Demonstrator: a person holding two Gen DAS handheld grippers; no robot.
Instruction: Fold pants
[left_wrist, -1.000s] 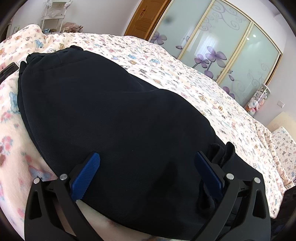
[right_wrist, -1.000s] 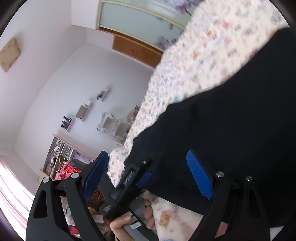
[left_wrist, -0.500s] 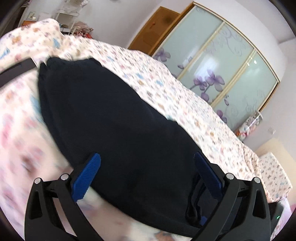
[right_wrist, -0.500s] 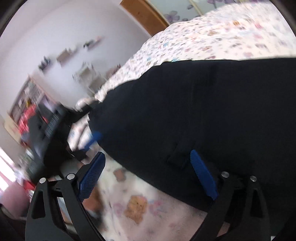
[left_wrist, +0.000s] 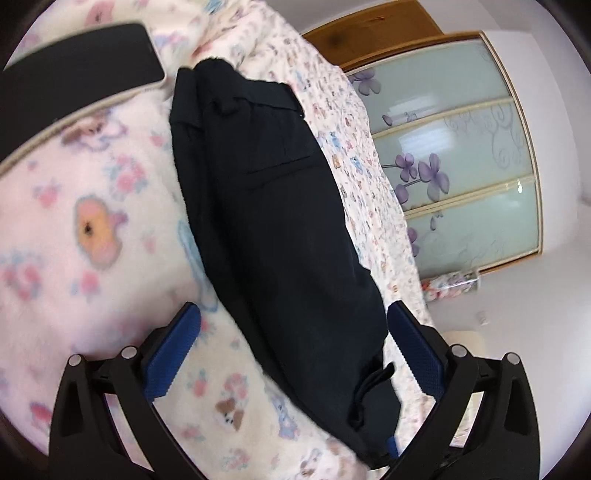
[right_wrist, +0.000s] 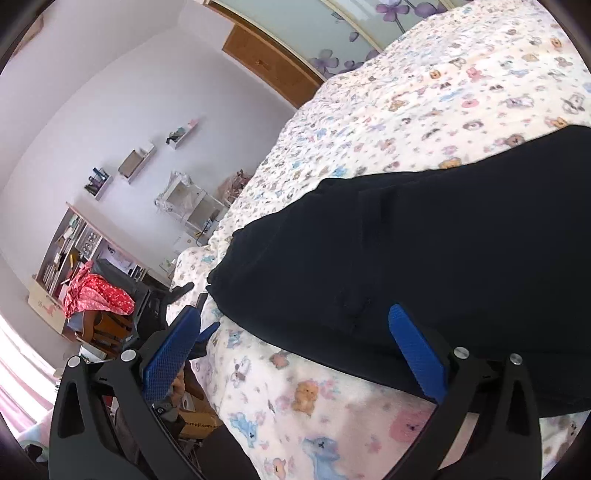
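The black pants (left_wrist: 280, 206) lie folded in a long bundle on the patterned bedspread, waistband and a back pocket at the far end. My left gripper (left_wrist: 295, 343) is open and empty, raised above the near end of the pants, holding nothing. In the right wrist view the pants (right_wrist: 424, 266) fill the right half. My right gripper (right_wrist: 295, 347) is open and empty, just off the near edge of the fabric, its right pad (right_wrist: 413, 347) over the pants.
A black phone (left_wrist: 74, 70) lies on the bedspread (left_wrist: 92, 229) left of the waistband. The bed edge (right_wrist: 221, 369) drops to a floor with boxes, a chair and red cloth (right_wrist: 96, 295). Sliding wardrobe doors (left_wrist: 461, 147) stand beyond the bed.
My left gripper has pulled back and swung left, so the pants now look narrow and the phone shows. My right gripper has tilted; the left gripper has left its view.
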